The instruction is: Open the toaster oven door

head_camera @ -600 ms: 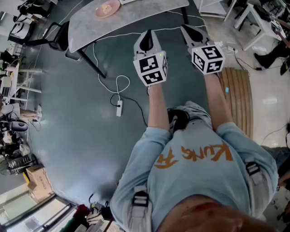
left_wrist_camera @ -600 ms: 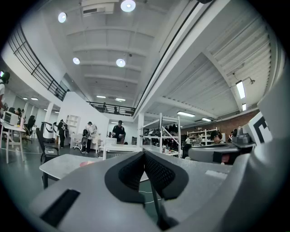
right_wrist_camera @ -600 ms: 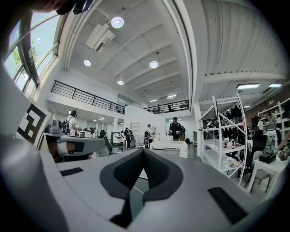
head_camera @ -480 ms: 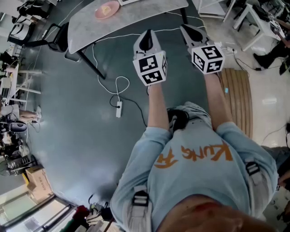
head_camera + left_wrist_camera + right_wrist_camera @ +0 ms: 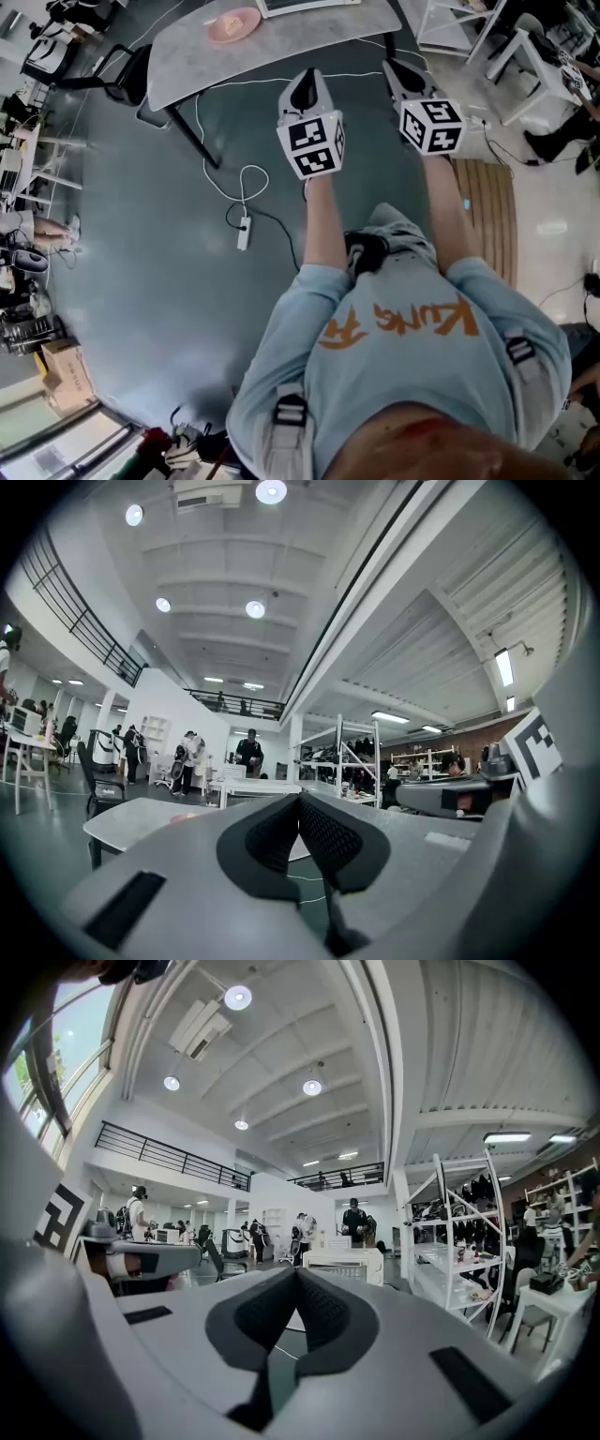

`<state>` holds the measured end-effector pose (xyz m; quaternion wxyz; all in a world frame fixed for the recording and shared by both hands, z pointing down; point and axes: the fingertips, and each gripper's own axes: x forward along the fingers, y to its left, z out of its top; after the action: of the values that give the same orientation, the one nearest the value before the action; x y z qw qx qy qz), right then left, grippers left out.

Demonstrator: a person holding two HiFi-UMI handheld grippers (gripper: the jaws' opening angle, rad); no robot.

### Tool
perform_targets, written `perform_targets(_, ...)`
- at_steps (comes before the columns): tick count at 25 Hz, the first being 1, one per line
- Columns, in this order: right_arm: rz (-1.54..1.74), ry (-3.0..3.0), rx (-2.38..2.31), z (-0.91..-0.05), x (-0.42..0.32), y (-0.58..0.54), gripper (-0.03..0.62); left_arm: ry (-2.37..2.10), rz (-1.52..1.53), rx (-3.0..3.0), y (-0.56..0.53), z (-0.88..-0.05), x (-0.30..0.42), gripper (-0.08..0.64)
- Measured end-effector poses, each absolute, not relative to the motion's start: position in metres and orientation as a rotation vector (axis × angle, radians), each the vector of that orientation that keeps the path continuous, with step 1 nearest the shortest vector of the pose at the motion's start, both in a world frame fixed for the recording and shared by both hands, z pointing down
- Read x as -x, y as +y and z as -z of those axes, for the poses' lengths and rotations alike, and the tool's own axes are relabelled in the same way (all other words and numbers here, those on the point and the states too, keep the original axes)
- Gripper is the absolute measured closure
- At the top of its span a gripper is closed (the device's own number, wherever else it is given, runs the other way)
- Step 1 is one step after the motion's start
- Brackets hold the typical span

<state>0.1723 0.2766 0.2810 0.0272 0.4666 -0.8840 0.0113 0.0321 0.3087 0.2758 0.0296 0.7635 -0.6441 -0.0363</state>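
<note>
I stand on the floor a short way from a grey stone-topped table (image 5: pixel 281 37). At the table's far edge a light-framed appliance (image 5: pixel 309 6) is cut off by the frame's top, and its door is hidden. My left gripper (image 5: pixel 305 80) and right gripper (image 5: pixel 394 67) are held side by side in the air, pointing at the table. The left gripper (image 5: pixel 300 803) is shut with nothing between its pads. The right gripper (image 5: pixel 297 1274) is likewise shut and empty. A pink plate (image 5: pixel 234 23) lies on the table's left part.
A white cable and power strip (image 5: pixel 244 230) lie on the floor under the table's near edge. A slatted wooden board (image 5: pixel 487 206) lies to my right. White tables and chairs (image 5: pixel 506 37) stand at the far right. Several people stand in the background (image 5: pixel 192 761).
The table and plate have slid lower in the head view, so more of the tabletop shows. Both grippers keep their place side by side and stay shut.
</note>
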Motion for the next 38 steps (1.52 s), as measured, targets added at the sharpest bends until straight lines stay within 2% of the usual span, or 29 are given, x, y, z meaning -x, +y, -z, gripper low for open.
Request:
perform_targets(13, -0.004, -2.773, -1.431, -0.271, -0.157, 0.224, 0.594, -2.109, 0.170, -2.342, 0.274, -0.263, 0.009, 0.558)
perform_targets(21, -0.036, -2.816, -1.410, -0.287, -0.147, 0.142, 0.594, -2.228, 0.163, -2.266, 0.210, -0.262, 0.047, 0.558)
perform_targets(32, -0.221, -2.773, -1.370, -0.358, -0.131, -0.049, 0.594, -2.155, -0.043, -2.294, 0.011, -0.319, 0.023, 0.558)
perform_targets(38, -0.128, -2.757, -1.385, -0.344, -0.128, -0.178, 0.594, -2.095, -0.059, -2.247, -0.116, -0.333, 0.025, 0.558)
